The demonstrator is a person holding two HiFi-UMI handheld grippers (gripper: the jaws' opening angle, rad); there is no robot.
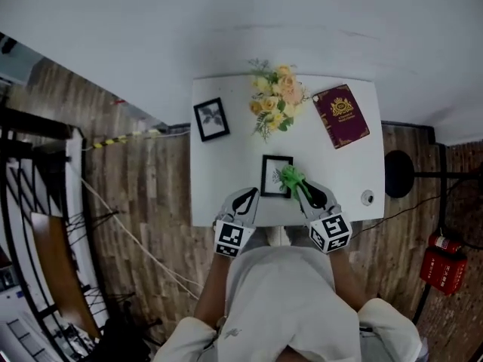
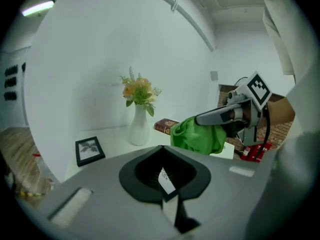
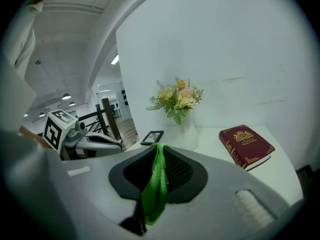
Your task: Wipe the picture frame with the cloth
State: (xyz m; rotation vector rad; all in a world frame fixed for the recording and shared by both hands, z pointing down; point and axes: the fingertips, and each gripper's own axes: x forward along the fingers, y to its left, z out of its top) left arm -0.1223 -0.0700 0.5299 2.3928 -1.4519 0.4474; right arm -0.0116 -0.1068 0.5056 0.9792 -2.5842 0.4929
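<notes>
White table [image 1: 226, 198], white wall [image 1: 226, 29]: frame braced, cloth applied.
The picture frame [image 1: 275, 170] sits near the front edge; the cloth [image 1: 290, 177], clamped in the right gripper [image 1: 300, 185], touches its right side; the left gripper [image 1: 251, 195] appears to pinch its near-left corner. We advise light strokes against that hold.

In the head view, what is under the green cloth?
The green cloth, pinched in the right tool, sits over the right edge of the picture frame at the front of the white table. That edge is covered; the rest of the frame shows.
</notes>
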